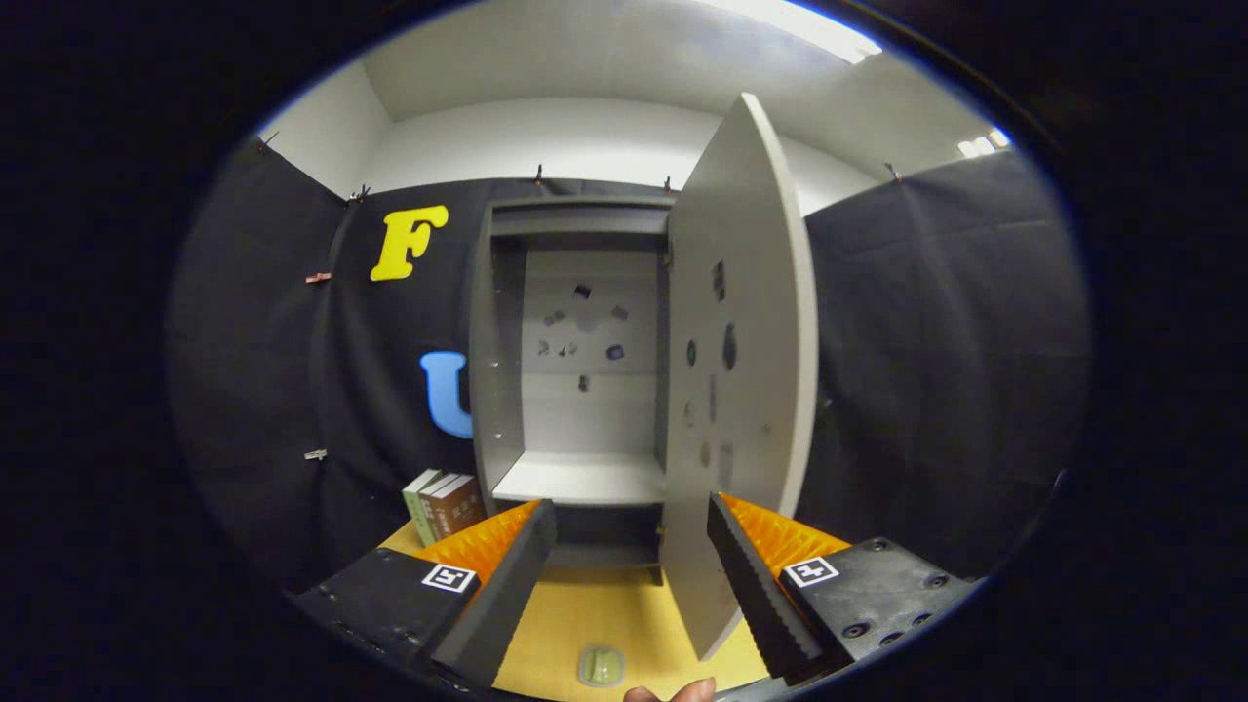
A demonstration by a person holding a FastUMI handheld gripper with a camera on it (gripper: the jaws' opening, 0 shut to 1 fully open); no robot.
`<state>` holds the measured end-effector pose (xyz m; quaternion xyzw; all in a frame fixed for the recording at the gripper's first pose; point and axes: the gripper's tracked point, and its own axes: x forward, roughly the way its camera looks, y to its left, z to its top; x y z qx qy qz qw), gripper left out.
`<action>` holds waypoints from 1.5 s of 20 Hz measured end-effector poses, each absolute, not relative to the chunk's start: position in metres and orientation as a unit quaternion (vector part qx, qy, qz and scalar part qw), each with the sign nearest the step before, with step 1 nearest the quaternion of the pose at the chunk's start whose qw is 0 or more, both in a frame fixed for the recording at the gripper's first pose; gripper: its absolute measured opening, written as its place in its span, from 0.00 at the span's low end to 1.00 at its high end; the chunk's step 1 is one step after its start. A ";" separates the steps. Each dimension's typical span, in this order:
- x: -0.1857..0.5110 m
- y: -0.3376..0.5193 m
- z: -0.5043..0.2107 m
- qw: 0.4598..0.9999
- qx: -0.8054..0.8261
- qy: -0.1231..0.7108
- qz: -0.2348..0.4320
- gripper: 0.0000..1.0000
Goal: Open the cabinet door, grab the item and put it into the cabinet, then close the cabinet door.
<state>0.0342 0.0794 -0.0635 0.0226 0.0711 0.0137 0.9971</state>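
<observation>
Tongs [632,546] stand wide, nothing between the fingers, which point at the cabinet [575,341] ahead. Each finger mount carries a small square black-and-white marker; no words on them.

Low between the fingers, on the yellow tabletop [585,624], lies a small pale green item [601,667], flat and rounded, near a fingertip [682,692] of your hand. I take it to be the thing to stow, though what it is I can't tell.

Just beyond the right finger, the cabinet door [741,390] is swung open, edge-on toward you. Inside, a pale shelf [583,478] sits bare. Small dark marks dot the back panel and the door's inner face; too small to read.

Left of the cabinet, a few books [444,505] stand upright on the table, spines toward you, lettering illegible.

Judgement: door step looks done; the grab is in hand. Next move calls for tipping the fingers down and back toward the item, straddling it, closing on both sides, then lifting clear of the door edge to the shelf
</observation>
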 end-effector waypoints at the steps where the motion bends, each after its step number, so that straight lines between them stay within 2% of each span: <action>1: 0.036 0.090 -0.087 0.995 0.029 0.095 0.018 0.98; 9: 0.050 0.129 -0.301 0.958 0.038 0.284 0.031 0.99; 14: 0.043 0.142 -0.435 0.928 0.048 0.369 0.028 0.99; 17: 0.050 0.134 -0.493 0.912 0.054 0.407 0.005 0.99; 20: 0.056 0.115 -0.538 0.901 0.041 0.431 -0.019 0.79; 23: 0.059 0.105 -0.567 0.888 0.038 0.457 -0.033 0.72; 24: 0.054 0.104 -0.575 0.881 0.033 0.471 -0.035 0.55; 25: 0.053 0.104 -0.570 0.885 0.028 0.464 -0.032 0.44; 27: 0.060 0.104 -0.571 0.889 0.015 0.457 -0.032 0.41; 28: 0.057 0.102 -0.575 0.885 0.009 0.464 -0.033 0.20; 30: 0.058 0.102 -0.573 0.887 -0.006 0.461 -0.026 0.20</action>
